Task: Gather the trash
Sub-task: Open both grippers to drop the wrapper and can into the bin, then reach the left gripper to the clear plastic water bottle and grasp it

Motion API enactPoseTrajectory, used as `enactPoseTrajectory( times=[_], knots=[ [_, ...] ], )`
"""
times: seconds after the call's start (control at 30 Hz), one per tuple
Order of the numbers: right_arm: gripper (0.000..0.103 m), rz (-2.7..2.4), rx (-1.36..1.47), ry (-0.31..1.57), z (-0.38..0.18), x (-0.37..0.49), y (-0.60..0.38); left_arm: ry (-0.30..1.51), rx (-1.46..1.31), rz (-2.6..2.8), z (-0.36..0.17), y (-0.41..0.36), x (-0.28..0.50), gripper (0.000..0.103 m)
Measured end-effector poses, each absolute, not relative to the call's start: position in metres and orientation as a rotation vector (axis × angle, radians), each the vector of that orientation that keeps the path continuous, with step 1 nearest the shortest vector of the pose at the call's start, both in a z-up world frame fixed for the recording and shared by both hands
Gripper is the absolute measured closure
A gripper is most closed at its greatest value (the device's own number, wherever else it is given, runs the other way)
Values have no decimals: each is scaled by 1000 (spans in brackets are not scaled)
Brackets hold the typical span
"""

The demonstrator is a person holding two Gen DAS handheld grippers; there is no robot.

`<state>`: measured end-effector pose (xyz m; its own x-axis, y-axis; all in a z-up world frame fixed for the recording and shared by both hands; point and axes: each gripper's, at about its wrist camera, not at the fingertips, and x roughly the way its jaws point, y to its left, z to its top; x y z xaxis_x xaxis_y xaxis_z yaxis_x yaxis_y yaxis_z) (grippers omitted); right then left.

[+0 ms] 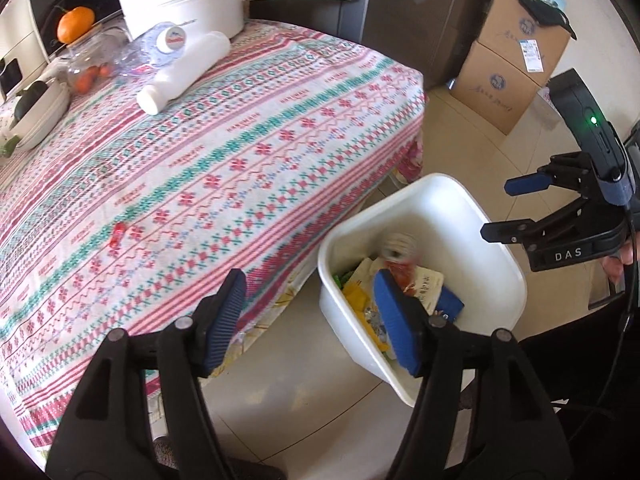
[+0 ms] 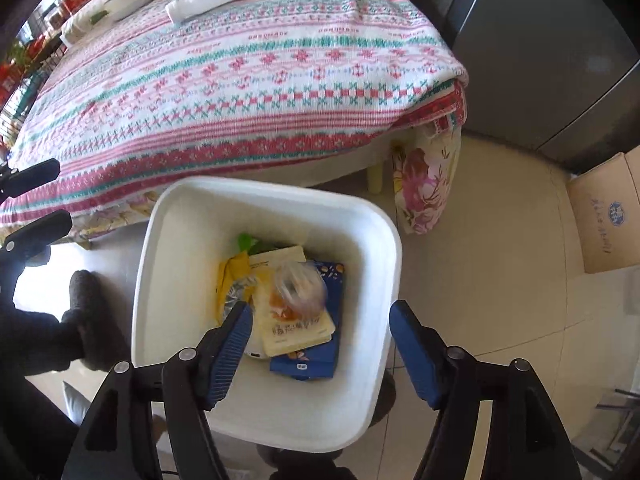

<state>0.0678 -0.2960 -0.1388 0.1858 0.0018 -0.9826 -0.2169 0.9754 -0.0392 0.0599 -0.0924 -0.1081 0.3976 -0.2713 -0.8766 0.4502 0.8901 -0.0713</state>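
my right gripper (image 2: 320, 344) hangs over the white bin (image 2: 168, 216), jaws spread, nothing between them – a blurred clear wrapper (image 2: 302, 284) sits just below, apparently dropping onto the cream packet (image 2: 292, 328) and blue box (image 2: 320, 364) already inside. my left gripper (image 1: 316, 320) is also spread and empty, straddling the table's edge and the bin's near rim. further out, on the patterned cloth (image 1: 240, 140), a small red scrap (image 1: 117, 234) lies alone, with a white bottle (image 1: 184, 74) and a crushed clear bottle (image 1: 160, 46) near the pot (image 1: 180, 4). risks as i judge them: the bottle rolling off when nudged, the thin scrap slipping from the pads, or my grippers knocking together above the bin.
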Motion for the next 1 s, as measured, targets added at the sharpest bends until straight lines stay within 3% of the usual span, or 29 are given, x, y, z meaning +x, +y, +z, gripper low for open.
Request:
enactPoseTrajectory(
  times=[0.17,0.63,1.0],
  knots=[
    [29,138,-189,1360,-131,73,-291,1063,181,-437,-102,-83,66,28],
    [25,124,-155,1240,-92,89,-265,1069,102,-337,-87,-37,110,25],
    [25,118,-99,1222,-86,123,-244,1091,-209,-238,-49,-1,231,21]
  ],
)
